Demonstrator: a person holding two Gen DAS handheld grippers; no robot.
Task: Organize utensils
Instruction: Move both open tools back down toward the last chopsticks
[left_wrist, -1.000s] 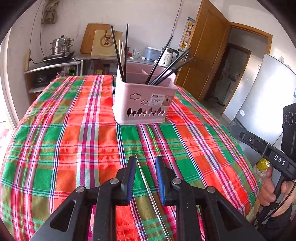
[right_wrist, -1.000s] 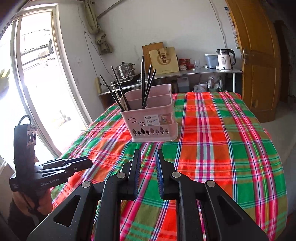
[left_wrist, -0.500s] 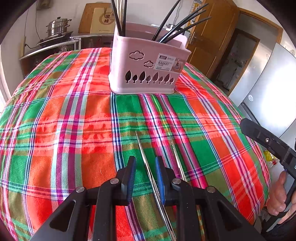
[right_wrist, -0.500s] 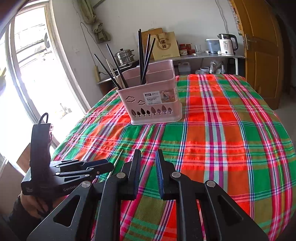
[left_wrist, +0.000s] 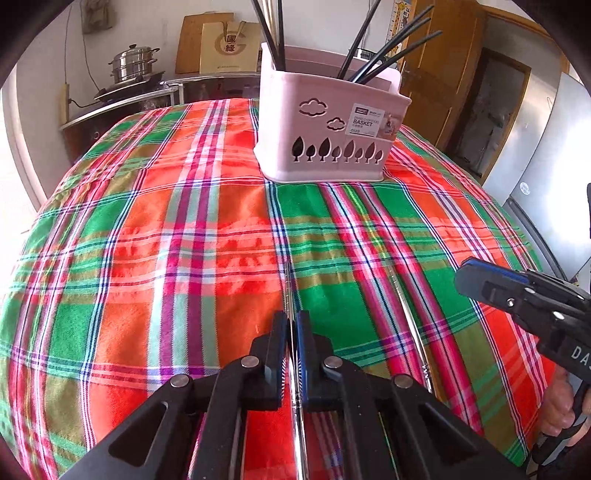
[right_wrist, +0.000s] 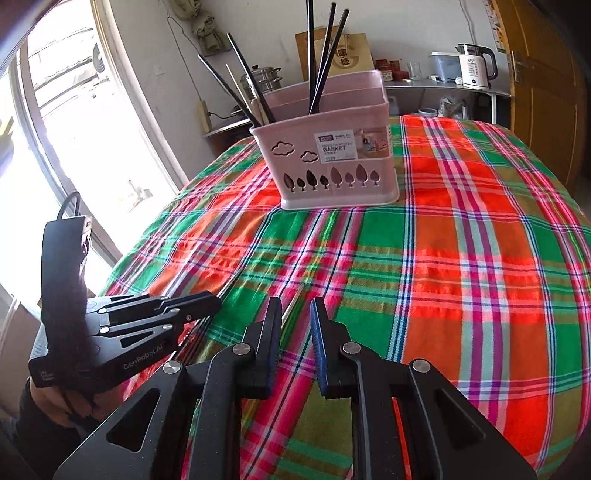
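A pink utensil basket (left_wrist: 325, 122) (right_wrist: 332, 155) stands on the plaid tablecloth (left_wrist: 166, 258) and holds several black chopsticks (left_wrist: 384, 55). My left gripper (left_wrist: 293, 321) is low over the cloth, shut on a metal chopstick (left_wrist: 289, 291) that runs between its jaws. A second metal chopstick (left_wrist: 408, 317) lies on the cloth to its right. My right gripper (right_wrist: 294, 314) is open just above that chopstick (right_wrist: 291, 308), whose tip shows between the fingers. The left gripper also shows in the right wrist view (right_wrist: 207, 304).
A counter behind the table carries a steel steamer pot (left_wrist: 135, 66), a paper bag (left_wrist: 229, 48) and a kettle (right_wrist: 474, 64). A window (right_wrist: 55, 147) is at the left, a wooden door (left_wrist: 436, 85) and a fridge (left_wrist: 546, 155) at the right.
Both grippers have come down and forward toward the cloth. My left gripper has closed on the metal chopstick. My right gripper has moved over the second chopstick.
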